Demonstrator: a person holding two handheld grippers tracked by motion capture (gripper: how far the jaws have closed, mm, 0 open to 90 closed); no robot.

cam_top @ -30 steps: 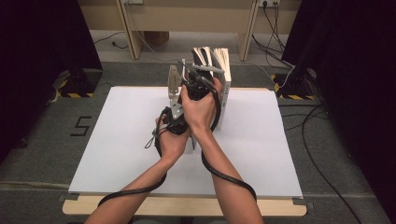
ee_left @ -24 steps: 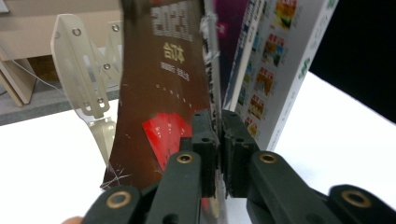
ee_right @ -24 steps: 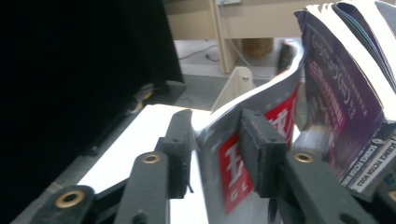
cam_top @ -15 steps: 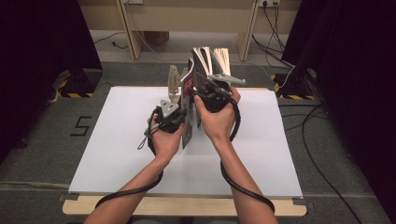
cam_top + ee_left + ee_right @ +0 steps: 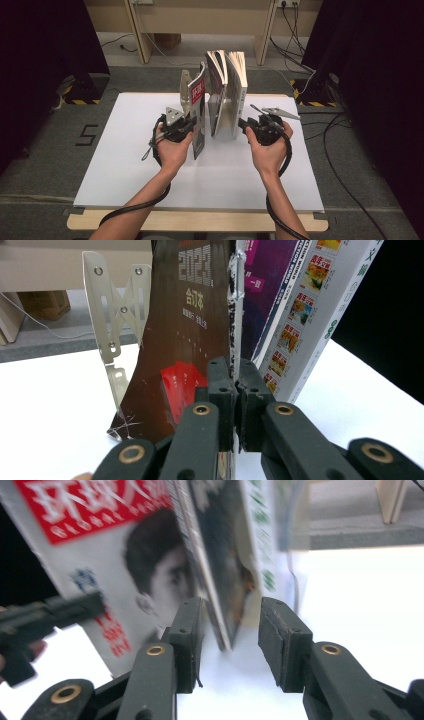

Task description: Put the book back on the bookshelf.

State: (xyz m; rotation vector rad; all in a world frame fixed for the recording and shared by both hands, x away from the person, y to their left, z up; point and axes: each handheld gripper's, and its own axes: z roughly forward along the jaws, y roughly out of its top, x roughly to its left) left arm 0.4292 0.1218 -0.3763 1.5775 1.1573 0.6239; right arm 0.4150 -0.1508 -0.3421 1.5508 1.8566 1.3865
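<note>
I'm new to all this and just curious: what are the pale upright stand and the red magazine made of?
The stand looks like thin metal with a matt, pale finish: it shows flat strips, punched slots and rivets. The red magazine, pinched by the left gripper, seems to be glossy coated paper: its cover shines, bends in a curve and is scuffed white along the spine.
</note>
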